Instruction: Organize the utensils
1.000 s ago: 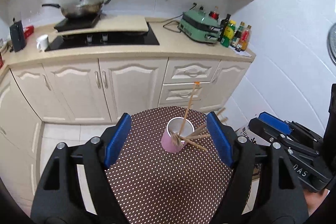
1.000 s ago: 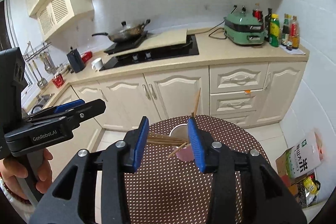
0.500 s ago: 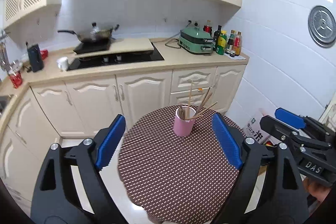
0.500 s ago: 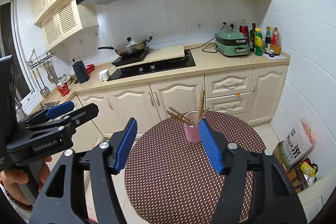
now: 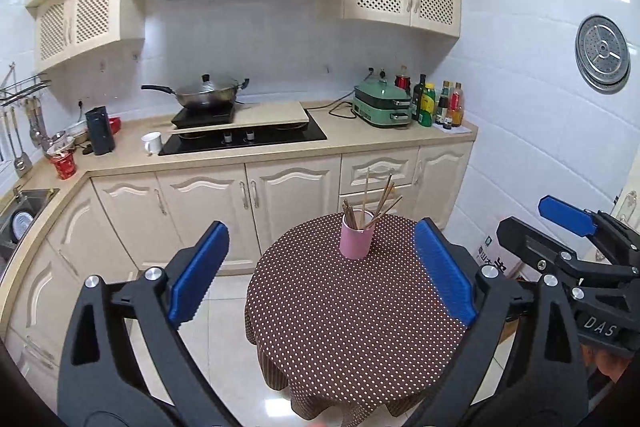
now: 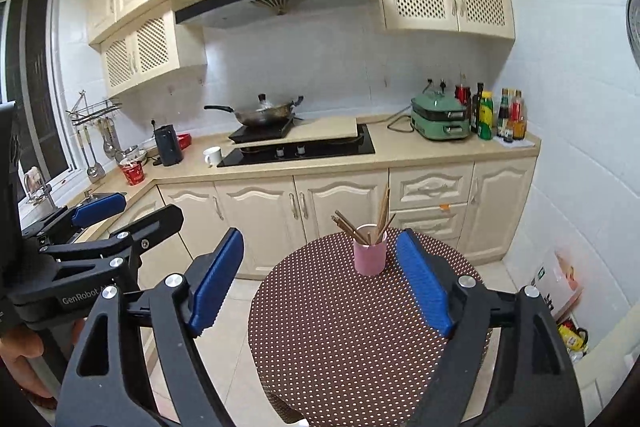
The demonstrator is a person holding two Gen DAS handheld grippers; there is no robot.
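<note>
A pink cup (image 5: 355, 241) stands upright at the far side of a round table with a brown polka-dot cloth (image 5: 352, 319). Several wooden chopsticks (image 5: 374, 203) stick out of it, fanned in different directions. The cup also shows in the right wrist view (image 6: 370, 255) with the chopsticks (image 6: 362, 221). My left gripper (image 5: 320, 275) is open and empty, held back from the cup above the table. My right gripper (image 6: 320, 279) is open and empty, also back from the cup. Each gripper shows at the edge of the other's view.
A kitchen counter (image 5: 280, 147) runs behind the table with a hob, a wok (image 5: 204, 95), a white mug, a green appliance (image 5: 382, 105) and bottles. Cabinets stand below it. A sink (image 5: 20, 211) is at left. A box (image 6: 560, 287) sits on the floor at right.
Both grippers have pulled back and up from the cup. The right gripper opened, and the chopsticks it had reached among now stand in the cup.
</note>
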